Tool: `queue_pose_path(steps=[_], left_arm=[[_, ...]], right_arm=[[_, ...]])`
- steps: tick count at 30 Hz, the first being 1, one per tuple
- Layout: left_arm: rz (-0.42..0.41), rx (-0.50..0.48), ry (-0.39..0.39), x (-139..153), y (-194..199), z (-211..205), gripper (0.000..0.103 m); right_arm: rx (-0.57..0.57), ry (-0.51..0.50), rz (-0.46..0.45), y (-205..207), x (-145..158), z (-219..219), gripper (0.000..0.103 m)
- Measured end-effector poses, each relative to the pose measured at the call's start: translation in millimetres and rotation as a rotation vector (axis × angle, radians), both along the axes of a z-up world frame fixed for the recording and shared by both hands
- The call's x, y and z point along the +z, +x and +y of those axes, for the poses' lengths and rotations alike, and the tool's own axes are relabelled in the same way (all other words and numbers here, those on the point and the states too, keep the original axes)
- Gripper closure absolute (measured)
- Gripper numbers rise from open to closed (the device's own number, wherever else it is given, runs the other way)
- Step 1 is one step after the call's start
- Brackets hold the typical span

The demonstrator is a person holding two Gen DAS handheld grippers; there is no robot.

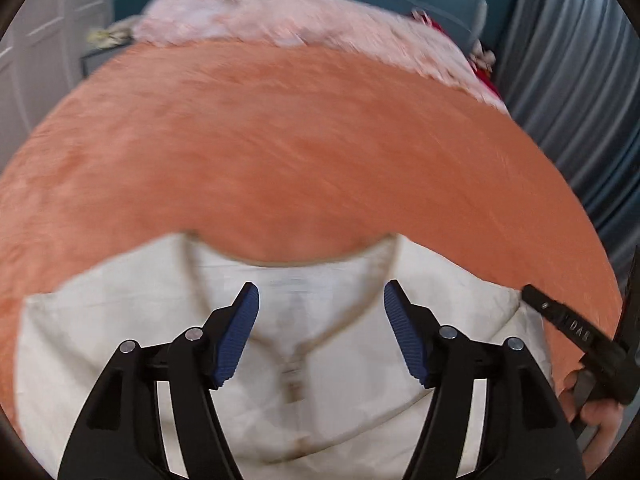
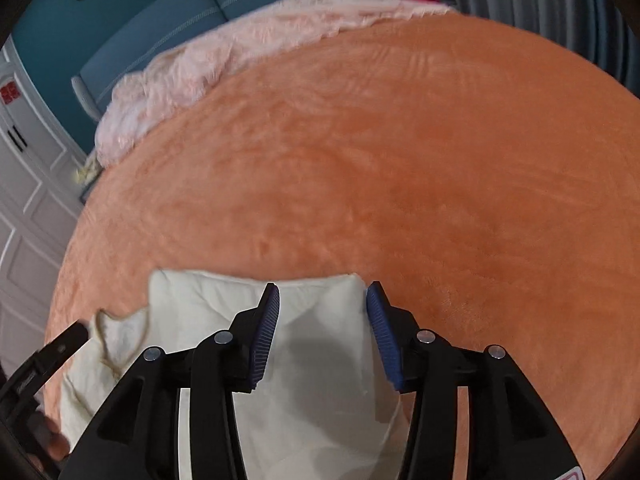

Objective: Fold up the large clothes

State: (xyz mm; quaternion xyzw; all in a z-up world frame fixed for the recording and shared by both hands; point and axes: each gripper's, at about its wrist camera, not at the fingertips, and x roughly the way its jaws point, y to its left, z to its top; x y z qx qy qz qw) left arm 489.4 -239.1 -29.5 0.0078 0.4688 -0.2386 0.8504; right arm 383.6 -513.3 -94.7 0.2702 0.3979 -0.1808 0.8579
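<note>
A cream-white garment [image 1: 312, 360] with a tan-edged neckline and zipper lies flat on an orange plush bed cover [image 1: 280, 152]. My left gripper [image 1: 320, 312] is open and empty, hovering over the collar area. In the right wrist view the garment's folded part [image 2: 320, 360] lies under my right gripper [image 2: 323, 312], which is open and empty, with its jaws on either side of the folded edge. The neckline [image 2: 116, 344] shows at the lower left there. The right gripper's finger [image 1: 560, 320] shows at the right edge of the left wrist view, and the left gripper's finger [image 2: 56, 352] at the left edge of the right wrist view.
A pale pink fluffy blanket [image 1: 280, 16] lies bunched at the far end of the bed, also in the right wrist view [image 2: 224, 60]. A teal headboard [image 2: 160, 20] stands behind it. Grey curtains [image 1: 580, 100] hang at the right. White cabinet doors [image 2: 24, 200] stand at the left.
</note>
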Motion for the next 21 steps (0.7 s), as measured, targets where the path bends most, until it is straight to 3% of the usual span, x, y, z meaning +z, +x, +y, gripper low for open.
queue_pose_path(steps=[3,6,8,9,11,13,15,16,18,20,21], left_arm=[[0.041,-0.015,0.045,-20.7,9.3,-35.1,0.043],[0.068,-0.034,0.086,-39.3,11.5,-56.8,0.056],[0.081,-0.043,0.108,-49.5,11.5,-65.2,0.077],[0.066,-0.040,0.127,-53.0,10.2,-67.9,0.080],[0.030,-0.046,0.146,-56.5,7.8,-68.2,0.095],[0.005,-0.044,0.152,-55.5,4.9,-69.8,0.098],[-0.010,-0.026,0.142,-53.6,3.9,-68.3,0.102],[-0.015,-0.012,0.128,-52.1,3.9,-65.4,0.103],[-0.027,0.030,0.129,-52.1,8.0,-58.8,0.103],[-0.013,0.059,0.111,-57.6,16.6,-48.9,0.103],[0.006,0.062,0.091,-60.8,20.0,-44.6,0.103]], right_arm=[[0.035,-0.005,0.019,4.2,-6.5,0.6,0.056],[0.082,-0.045,0.019,12.8,-4.0,5.4,0.056],[0.090,-0.101,-0.006,13.5,3.5,10.3,0.056],[0.096,-0.116,-0.033,13.1,9.0,12.1,0.056],[0.122,-0.097,-0.051,15.4,12.3,12.7,0.056],[0.165,-0.073,-0.009,23.3,5.7,15.9,0.056],[0.177,-0.124,0.023,25.7,0.5,20.6,0.063],[0.157,-0.158,0.003,21.7,3.7,22.1,0.070],[0.088,-0.208,-0.106,3.9,22.5,22.5,0.071],[0.114,-0.162,-0.158,-0.1,30.5,25.0,0.071],[0.185,-0.112,-0.133,7.5,26.4,30.0,0.080]])
